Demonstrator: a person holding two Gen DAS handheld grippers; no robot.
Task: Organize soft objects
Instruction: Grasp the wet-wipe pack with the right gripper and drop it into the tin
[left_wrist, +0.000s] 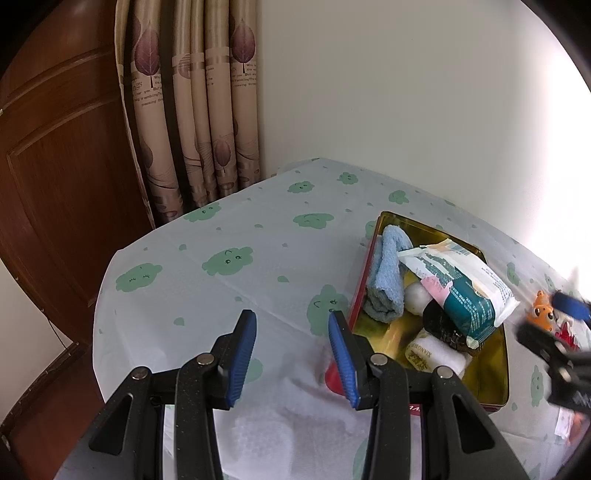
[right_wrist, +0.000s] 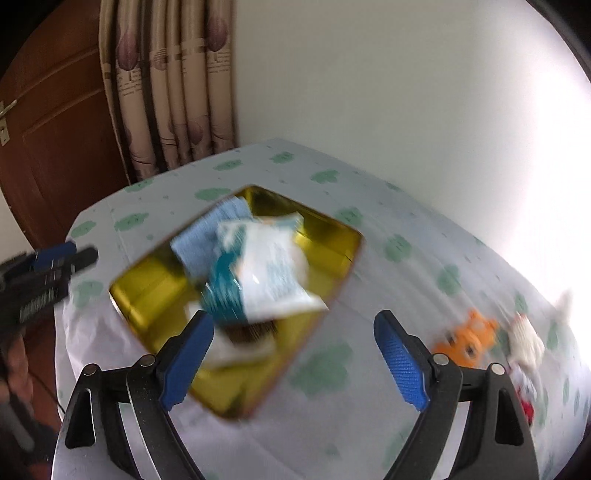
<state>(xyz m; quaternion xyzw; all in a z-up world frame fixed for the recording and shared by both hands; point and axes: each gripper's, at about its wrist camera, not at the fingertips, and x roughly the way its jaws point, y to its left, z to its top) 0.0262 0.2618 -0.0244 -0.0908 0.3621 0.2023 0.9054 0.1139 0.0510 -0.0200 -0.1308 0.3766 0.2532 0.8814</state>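
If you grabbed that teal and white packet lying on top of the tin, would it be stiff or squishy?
Probably squishy: the packet looks like a soft plastic wrapper with crinkled ends. Its glossy film may be slippery. It overhangs the tin, so a push could slide it off.

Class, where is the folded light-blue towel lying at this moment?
In the left wrist view, the folded light-blue towel lies inside the gold-lined rectangular tin, against its left wall, beside the teal-and-white plastic packet.
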